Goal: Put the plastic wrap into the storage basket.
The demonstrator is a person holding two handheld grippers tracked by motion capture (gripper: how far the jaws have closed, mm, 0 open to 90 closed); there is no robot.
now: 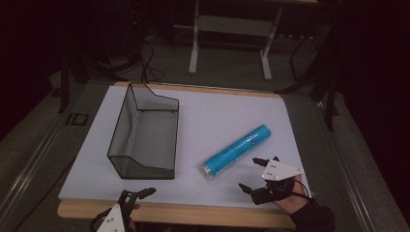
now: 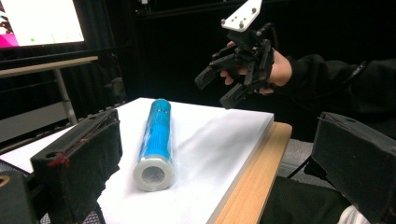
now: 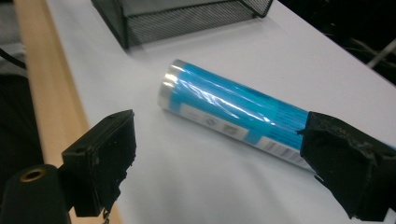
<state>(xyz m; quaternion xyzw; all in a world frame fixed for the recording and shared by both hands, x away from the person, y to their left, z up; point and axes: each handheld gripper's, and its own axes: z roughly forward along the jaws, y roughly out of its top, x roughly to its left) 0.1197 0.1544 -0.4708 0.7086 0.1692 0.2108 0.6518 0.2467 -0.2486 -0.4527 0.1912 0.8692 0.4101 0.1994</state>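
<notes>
A blue tube wrapped in clear film lies diagonally on the white tabletop, its white open end toward the front edge. My right gripper is open just to the right of that near end, lifted off the surface. In the right gripper view the tube lies just beyond the open jaws, and my right gripper holds nothing. My left gripper stands open at the table's front edge, left of the tube. The left gripper view looks along the tube at its open end, with the right gripper raised behind it.
A black wire-mesh basket stands empty on the left half of the table, its corner just beyond the tube. A wooden strip edges the table's front. Desk legs stand on the floor behind, and a lit monitor sits beyond.
</notes>
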